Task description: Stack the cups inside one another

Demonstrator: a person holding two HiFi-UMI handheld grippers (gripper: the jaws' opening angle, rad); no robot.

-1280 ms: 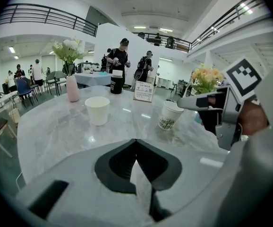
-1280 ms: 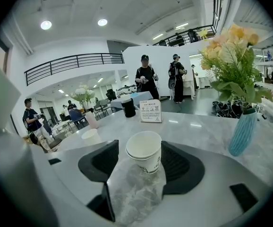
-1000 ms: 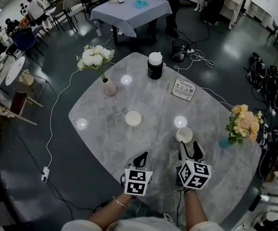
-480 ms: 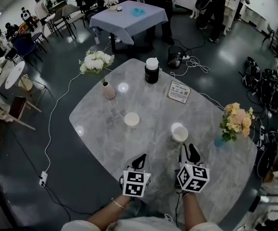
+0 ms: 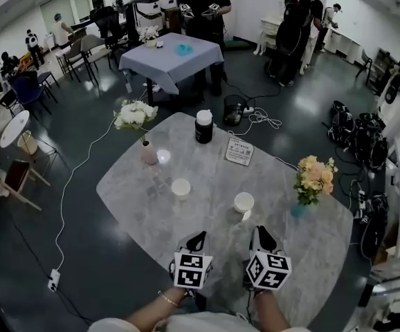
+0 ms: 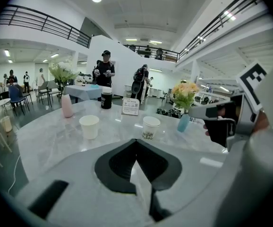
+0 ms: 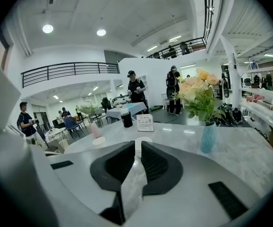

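Nothing is stacked yet. Two cups stand apart on the bench (image 5: 144,206), each upright on its own, and I judge the whole job is ahead of me: pick one up, carry it over the other, lower it in.

The right cup (image 5: 243,202) sits just beyond the tips of the right gripper (image 5: 261,232), a little to their left. In the right gripper view its white rim shows through the slit between the right fingers (image 7: 120,162). Those fingers have just been closing and now stand almost together, a narrow gap left. Nothing is between them, and the cup is clear of the tips.

The left cup (image 5: 180,187) stands well ahead of the left gripper (image 5: 197,239) and slightly to its left. The left fingers (image 6: 120,157) are closed tip to tip on nothing.

From the fingers' side the two cups are near each other, with bare marble between them.

Both are small white paper cups, tapering from a wider mouth to a narrower base, mouths up. The right one carries a dark printed patch low on its wall, seen from the left gripper view; the left one looks plain. The walls look thin, so I judge a hard squeeze would dent them.
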